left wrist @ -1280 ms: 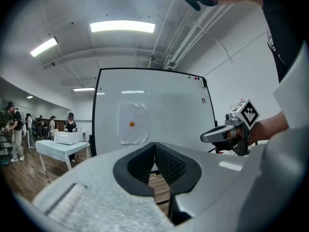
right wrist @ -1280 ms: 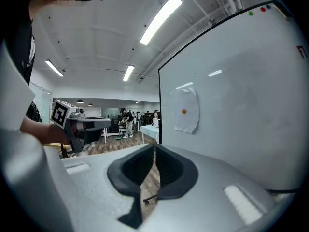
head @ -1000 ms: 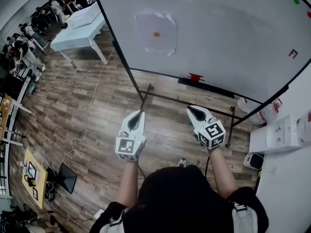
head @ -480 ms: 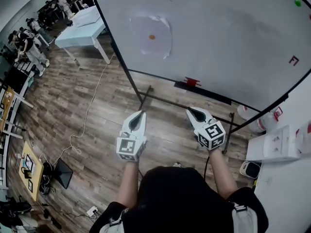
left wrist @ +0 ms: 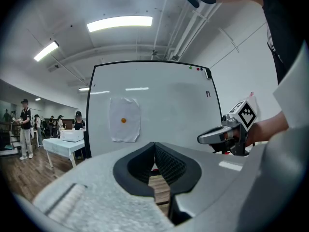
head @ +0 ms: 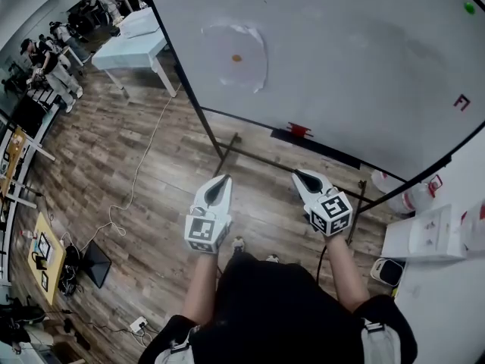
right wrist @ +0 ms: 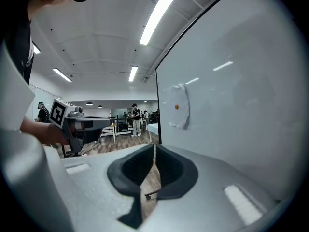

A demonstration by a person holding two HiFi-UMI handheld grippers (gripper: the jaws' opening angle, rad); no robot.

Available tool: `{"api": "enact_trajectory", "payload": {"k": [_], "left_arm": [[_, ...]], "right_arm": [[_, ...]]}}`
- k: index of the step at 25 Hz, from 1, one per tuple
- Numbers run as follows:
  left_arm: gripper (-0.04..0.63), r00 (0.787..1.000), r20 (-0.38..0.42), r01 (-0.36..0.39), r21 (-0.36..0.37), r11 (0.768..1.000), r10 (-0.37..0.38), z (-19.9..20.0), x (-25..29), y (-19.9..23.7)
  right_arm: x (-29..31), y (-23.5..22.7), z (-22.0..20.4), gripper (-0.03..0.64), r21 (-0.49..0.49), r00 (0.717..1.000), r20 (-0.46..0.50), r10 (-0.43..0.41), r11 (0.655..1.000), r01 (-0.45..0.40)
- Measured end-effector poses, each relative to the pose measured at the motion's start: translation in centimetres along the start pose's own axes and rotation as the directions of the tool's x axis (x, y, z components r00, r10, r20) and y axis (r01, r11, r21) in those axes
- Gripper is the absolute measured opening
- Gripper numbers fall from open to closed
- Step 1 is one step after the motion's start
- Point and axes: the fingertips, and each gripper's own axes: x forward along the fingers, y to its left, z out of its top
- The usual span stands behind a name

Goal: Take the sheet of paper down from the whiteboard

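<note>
A white sheet of paper [head: 235, 56] hangs on the whiteboard [head: 356, 67], pinned by a small orange magnet [head: 236, 58]; its lower right corner curls off the board. It also shows in the left gripper view, as the paper [left wrist: 125, 119], and in the right gripper view, as the paper [right wrist: 177, 106]. My left gripper [head: 220, 182] and right gripper [head: 298, 174] are held side by side in front of me, well short of the board, both pointing toward it. Each has its jaws together with nothing between them.
The whiteboard stands on a black frame with a floor bar [head: 250, 152]. A red eraser [head: 299, 130] sits on its ledge. A light table [head: 132, 48] and several people [head: 45, 59] are at the left. White cabinets and bottles [head: 413, 196] stand at the right. Cables trail on the wood floor.
The board, paper and floor have shifted slightly in the head view as I step closer. Both grippers keep their pose and stay shut.
</note>
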Motion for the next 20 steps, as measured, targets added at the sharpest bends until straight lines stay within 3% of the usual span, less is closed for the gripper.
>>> {"api": "enact_trajectory", "payload": {"k": [20], "left_arm": [[0.011,0.997,0.029,0.066,-0.037,0.997,-0.065,-0.8,4.3,0.7]], "right_arm": [[-0.1,-3.0,-0.2,0.017,-0.011,0.996,-0.030,-0.079,0.997,0.078]]}}
